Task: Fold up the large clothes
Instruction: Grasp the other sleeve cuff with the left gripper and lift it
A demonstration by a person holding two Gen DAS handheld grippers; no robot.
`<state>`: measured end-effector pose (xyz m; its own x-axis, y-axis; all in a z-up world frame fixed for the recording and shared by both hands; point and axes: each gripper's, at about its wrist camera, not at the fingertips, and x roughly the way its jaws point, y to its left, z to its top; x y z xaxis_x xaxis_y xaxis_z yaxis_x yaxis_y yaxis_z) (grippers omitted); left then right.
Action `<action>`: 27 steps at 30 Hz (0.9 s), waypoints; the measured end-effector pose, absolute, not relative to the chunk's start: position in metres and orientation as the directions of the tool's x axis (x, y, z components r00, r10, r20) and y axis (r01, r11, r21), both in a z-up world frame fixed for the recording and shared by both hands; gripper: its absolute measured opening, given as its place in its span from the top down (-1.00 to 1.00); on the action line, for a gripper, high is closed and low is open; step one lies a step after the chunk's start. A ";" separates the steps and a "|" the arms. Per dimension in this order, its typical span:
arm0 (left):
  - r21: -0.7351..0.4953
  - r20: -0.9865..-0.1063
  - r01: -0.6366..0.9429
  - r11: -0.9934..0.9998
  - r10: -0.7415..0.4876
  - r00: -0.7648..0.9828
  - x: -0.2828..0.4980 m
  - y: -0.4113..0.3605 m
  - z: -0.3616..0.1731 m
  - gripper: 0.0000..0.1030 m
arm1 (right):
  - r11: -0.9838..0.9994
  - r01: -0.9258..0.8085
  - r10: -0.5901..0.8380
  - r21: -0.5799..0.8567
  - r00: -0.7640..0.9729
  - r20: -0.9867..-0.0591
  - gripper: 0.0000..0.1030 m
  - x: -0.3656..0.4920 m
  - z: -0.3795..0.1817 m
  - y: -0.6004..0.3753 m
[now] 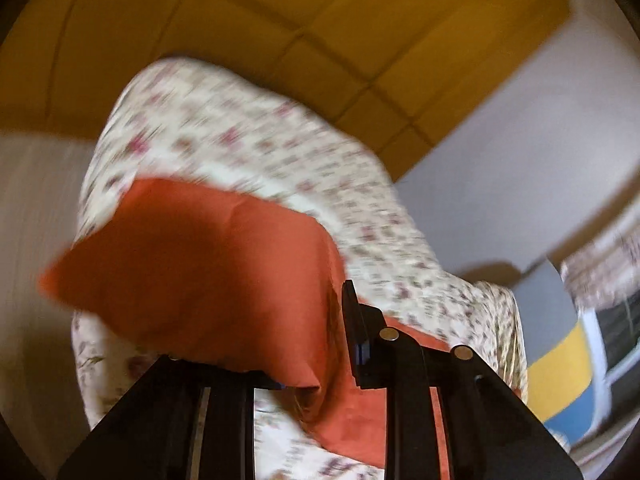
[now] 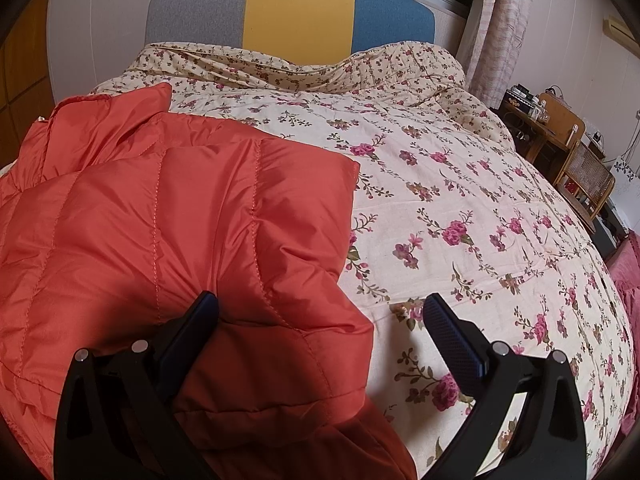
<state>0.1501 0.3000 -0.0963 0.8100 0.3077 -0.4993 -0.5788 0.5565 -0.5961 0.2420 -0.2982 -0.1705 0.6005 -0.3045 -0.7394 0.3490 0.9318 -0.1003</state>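
Orange quilted jacket (image 2: 168, 240) lies on floral bedspread (image 2: 460, 208), occupying 9 o'clock half of right wrist view, hem corner reaching toward 6 o'clock.

Right claw (image 2: 320, 312): jaws spread wide, gripping nothing; left finger rests against jacket fabric, right finger over bare bedspread.

Left claw (image 1: 316, 360): jaws nearly closed, pinching fold of jacket (image 1: 192, 264); fabric drapes over fingers, view blurred. Bedspread (image 1: 248, 140) behind.

Tricolour headboard (image 2: 296, 12) at 12 o'clock.

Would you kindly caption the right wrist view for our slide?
Open right gripper over orange jacket on floral bed.
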 end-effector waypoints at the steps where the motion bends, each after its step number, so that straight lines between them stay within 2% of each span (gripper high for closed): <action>1: -0.581 -0.483 -0.562 0.589 0.306 0.821 0.153 0.291 -0.090 0.57 | 0.932 0.349 -0.305 -0.100 0.601 -0.739 -0.96 0.242 -0.170 -0.298; 8: -0.375 -0.372 -0.431 0.820 0.293 0.881 0.178 0.207 -0.045 0.57 | 0.932 0.349 -0.300 -0.095 0.602 -0.740 -0.96 0.242 -0.170 -0.299; 13: -0.291 -0.353 -0.331 0.898 0.221 0.909 0.192 0.162 -0.034 0.57 | 0.932 0.349 -0.300 -0.094 0.602 -0.740 -0.96 0.242 -0.170 -0.299; 20: -0.136 -0.363 -0.186 0.973 0.126 0.923 0.210 0.091 -0.032 0.57 | 0.933 0.349 -0.299 -0.092 0.602 -0.741 -0.96 0.242 -0.170 -0.299; 27: 0.009 -0.424 -0.076 0.997 0.073 0.903 0.234 0.033 -0.046 0.57 | 0.933 0.349 -0.296 -0.089 0.603 -0.741 -0.96 0.243 -0.170 -0.298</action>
<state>0.2341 0.0331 -0.0458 0.9027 0.0730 -0.4239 -0.0765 0.9970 0.0087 0.2429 -0.2982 -0.1704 0.6027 -0.2964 -0.7409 0.3489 0.9329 -0.0894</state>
